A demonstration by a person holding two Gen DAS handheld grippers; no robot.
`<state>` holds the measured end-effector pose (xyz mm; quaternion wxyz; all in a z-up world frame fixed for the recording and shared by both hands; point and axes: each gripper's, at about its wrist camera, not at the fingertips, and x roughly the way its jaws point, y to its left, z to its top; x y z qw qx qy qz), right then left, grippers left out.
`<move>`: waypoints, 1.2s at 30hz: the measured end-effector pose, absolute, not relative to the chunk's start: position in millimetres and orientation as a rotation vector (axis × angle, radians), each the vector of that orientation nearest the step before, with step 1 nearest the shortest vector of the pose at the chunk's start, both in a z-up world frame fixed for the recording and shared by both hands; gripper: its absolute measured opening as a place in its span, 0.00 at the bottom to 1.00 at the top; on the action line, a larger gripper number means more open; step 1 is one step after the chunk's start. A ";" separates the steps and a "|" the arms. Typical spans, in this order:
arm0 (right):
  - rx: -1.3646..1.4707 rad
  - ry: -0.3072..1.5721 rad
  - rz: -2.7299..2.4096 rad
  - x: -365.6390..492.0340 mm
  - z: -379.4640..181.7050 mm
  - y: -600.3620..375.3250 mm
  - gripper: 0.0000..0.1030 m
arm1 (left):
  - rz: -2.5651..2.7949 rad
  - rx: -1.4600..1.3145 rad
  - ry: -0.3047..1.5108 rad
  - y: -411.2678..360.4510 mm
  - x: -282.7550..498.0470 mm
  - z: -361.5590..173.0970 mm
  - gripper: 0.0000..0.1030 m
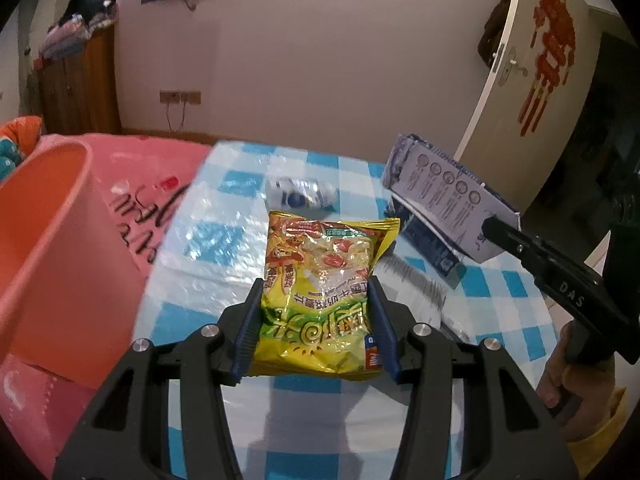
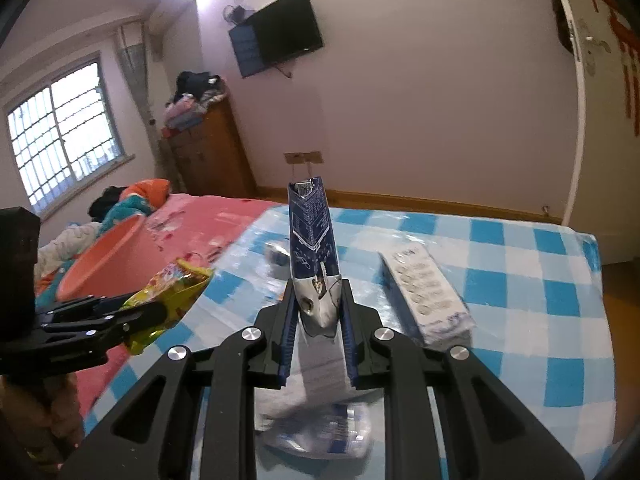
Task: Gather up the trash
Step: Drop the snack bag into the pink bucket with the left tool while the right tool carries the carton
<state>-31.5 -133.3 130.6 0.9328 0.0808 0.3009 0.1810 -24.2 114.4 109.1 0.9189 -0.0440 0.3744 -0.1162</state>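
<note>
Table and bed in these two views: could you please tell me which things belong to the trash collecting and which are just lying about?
Part of the job:
- yellow snack bag, in the left gripper
- blue carton, in the right gripper
- second carton on the checked table
- crushed can
- orange basin, likely the bin

Just lying about:
- clothes on the bed
- wall television
</note>
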 end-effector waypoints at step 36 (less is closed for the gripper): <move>0.069 0.726 0.894 7.5 178.0 137.5 0.61 | 0.321 -0.209 0.642 328.4 -50.2 135.5 0.76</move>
